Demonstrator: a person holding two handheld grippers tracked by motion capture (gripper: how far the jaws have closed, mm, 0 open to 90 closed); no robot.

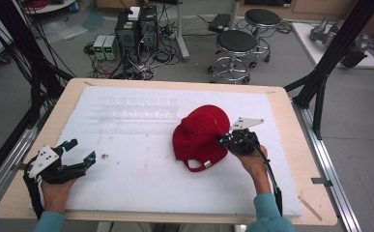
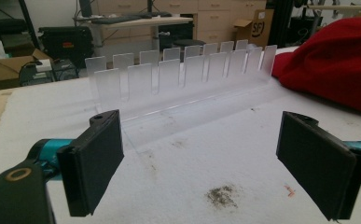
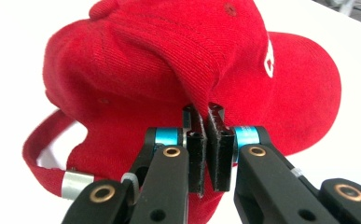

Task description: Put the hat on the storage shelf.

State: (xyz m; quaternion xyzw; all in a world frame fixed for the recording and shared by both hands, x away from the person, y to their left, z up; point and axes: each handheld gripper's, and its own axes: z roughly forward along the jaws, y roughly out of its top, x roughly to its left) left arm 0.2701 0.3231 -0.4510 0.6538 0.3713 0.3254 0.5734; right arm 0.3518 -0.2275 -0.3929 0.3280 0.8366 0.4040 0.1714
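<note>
A red corduroy cap (image 1: 199, 137) lies on the white mat (image 1: 136, 183) right of centre, its strap and metal buckle toward me. My right gripper (image 1: 224, 139) is at the cap's right side, shut on a fold of the red fabric; in the right gripper view the cap (image 3: 169, 60) has a pinch of cloth pressed between the two pads of the gripper (image 3: 205, 116). My left gripper (image 1: 80, 151) rests at the mat's near left corner, open and holding nothing. In the left gripper view its jaws stand wide apart on either side of the left gripper (image 2: 201, 121), with bare mat between them.
A clear plastic slotted rack (image 1: 136, 108) lies across the back of the mat, straight ahead of the left gripper (image 2: 183, 79). A dark smudge (image 2: 222, 196) marks the mat near it. Stools (image 1: 236, 46), computers and cables stand on the floor beyond the table.
</note>
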